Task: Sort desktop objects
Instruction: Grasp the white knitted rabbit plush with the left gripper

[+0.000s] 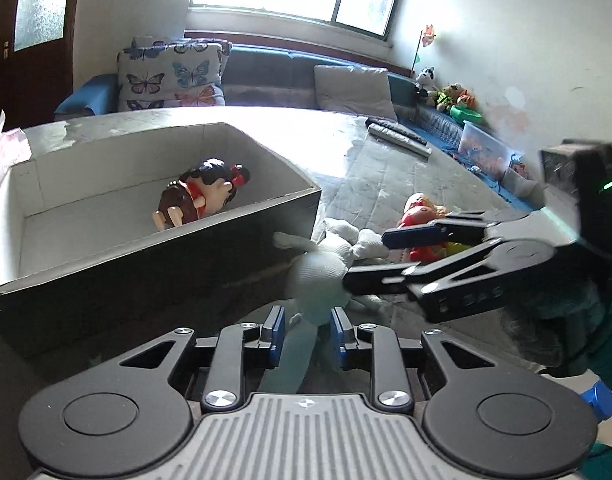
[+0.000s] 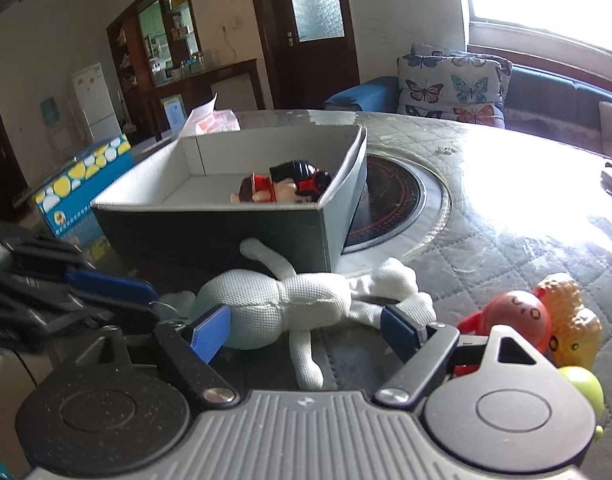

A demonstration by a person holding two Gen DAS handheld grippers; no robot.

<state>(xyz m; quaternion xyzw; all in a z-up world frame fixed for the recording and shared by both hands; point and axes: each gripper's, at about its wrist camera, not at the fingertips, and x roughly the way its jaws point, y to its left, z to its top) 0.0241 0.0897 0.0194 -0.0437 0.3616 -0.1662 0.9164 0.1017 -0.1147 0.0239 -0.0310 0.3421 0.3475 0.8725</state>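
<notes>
Lying on the quilted table just beside the open box, the white plush doll sits between the spread right gripper; the left gripper, parted, straddles its pale ear without pinching.

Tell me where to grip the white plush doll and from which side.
Grip the white plush doll across its narrow torso, coming from above on the near side. It lies flat beside the box, its round head too wide, its limbs floppy. The right gripper already straddles it.
</notes>
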